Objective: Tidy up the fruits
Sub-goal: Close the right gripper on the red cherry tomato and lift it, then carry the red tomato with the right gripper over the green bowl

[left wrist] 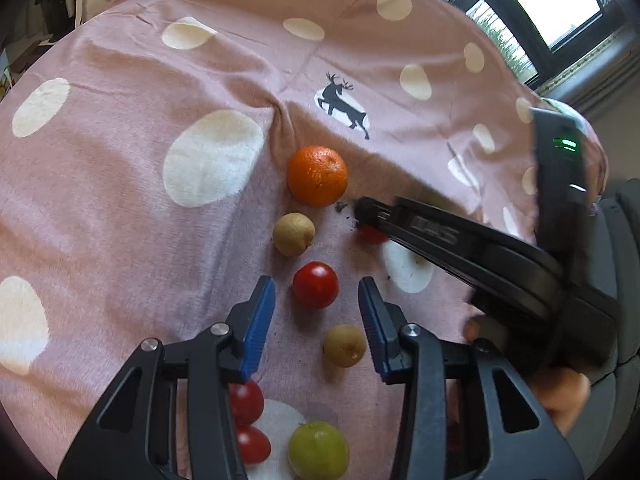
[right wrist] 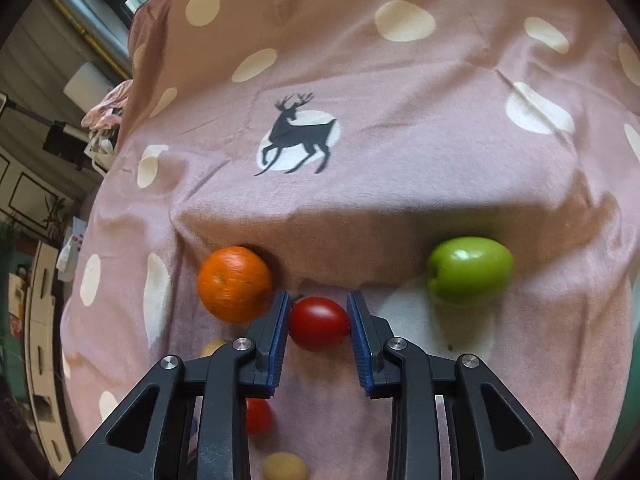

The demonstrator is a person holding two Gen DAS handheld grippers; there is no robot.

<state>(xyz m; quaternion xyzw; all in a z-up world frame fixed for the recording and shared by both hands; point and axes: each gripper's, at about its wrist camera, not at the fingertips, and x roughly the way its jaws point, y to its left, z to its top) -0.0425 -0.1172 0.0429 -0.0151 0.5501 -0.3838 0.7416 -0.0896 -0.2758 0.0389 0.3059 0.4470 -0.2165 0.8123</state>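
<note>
Right wrist view: the right hand-held gripper (right wrist: 318,322) pinches a red tomato (right wrist: 319,323) on a soft, creased blanket (right wrist: 400,168).
The blanket, pink with cream dots and a printed deer (right wrist: 298,138), looks draped over a bed or table, I cannot tell which; its folds could let round fruit roll. The orange (right wrist: 234,283) sits just left of the gripped tomato, nearly touching the left pad, so a lift may nudge it; the green apple (right wrist: 469,270) lies well apart to the right. Squeezing harder could split the tomato. The left hand-held gripper (left wrist: 317,294) hangs released around another tomato (left wrist: 315,285), with tan fruits (left wrist: 293,233) close by that a careless closing could knock. Mirrored letters on the right tool's arm are unreadable; no other writing shows.
</note>
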